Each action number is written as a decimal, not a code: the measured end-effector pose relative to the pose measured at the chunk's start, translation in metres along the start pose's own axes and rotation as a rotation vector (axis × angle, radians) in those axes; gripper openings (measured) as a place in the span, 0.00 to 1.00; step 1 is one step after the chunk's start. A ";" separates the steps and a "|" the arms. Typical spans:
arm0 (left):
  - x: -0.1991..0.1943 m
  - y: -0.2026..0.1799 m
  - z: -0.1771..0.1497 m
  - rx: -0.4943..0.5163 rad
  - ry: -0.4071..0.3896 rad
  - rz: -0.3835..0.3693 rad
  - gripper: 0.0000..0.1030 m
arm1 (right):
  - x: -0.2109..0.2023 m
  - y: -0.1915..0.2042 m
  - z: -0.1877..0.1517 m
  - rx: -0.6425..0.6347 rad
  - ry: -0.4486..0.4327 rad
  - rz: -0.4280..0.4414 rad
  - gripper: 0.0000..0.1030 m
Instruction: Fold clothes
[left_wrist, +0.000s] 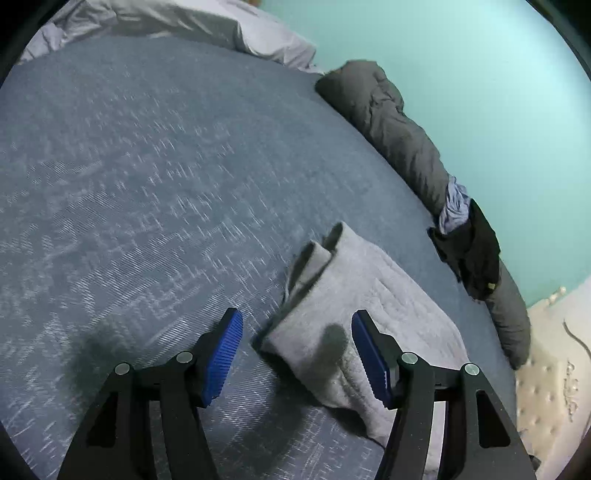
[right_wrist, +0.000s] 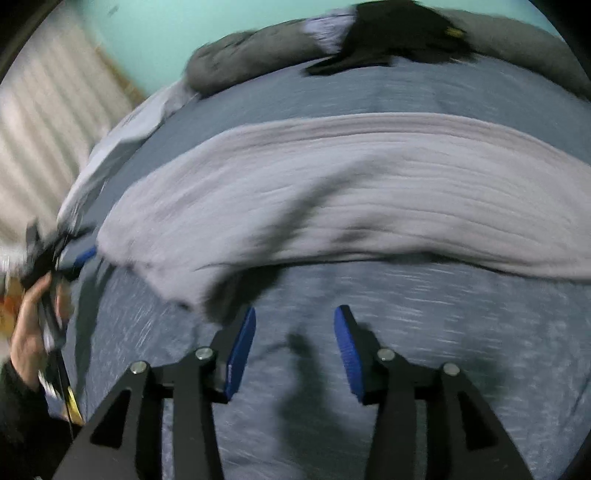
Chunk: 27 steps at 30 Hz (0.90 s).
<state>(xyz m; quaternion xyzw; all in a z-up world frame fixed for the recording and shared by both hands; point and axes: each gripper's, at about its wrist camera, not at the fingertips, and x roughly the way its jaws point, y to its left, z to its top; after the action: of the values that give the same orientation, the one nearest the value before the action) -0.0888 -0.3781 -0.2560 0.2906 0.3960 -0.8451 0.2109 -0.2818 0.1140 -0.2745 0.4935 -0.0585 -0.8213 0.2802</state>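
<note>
My left gripper (left_wrist: 297, 354) stands wide with nothing pressed between its pads, hanging over one end of the folded grey garment (left_wrist: 354, 295) that lies on the blue bedspread (left_wrist: 129, 177), and my right gripper (right_wrist: 294, 350) is also parted and empty above bare bedspread, just short of the garment's near edge. Along the far side of the bed by the teal wall (left_wrist: 480, 92) I see a dark grey rolled blanket (left_wrist: 391, 122) with a black garment (left_wrist: 472, 251) and a bit of lilac cloth (left_wrist: 452, 206) on it, well apart from my work. The right wrist view is smeared, so the hand (right_wrist: 26, 332) at its left edge and the other gripper it holds are hard to make out.
</note>
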 end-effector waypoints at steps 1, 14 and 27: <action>-0.002 -0.003 0.000 0.020 -0.006 0.007 0.64 | -0.006 -0.015 0.001 0.038 -0.009 -0.009 0.48; -0.013 -0.046 -0.023 0.188 -0.009 -0.014 0.64 | -0.123 -0.232 -0.005 0.482 -0.206 -0.276 0.55; -0.006 -0.069 -0.050 0.287 0.014 0.009 0.64 | -0.167 -0.334 -0.003 0.708 -0.321 -0.330 0.62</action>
<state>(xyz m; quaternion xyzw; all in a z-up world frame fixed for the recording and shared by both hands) -0.1084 -0.2962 -0.2398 0.3254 0.2711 -0.8901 0.1683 -0.3540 0.4804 -0.2704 0.4281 -0.2999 -0.8508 -0.0547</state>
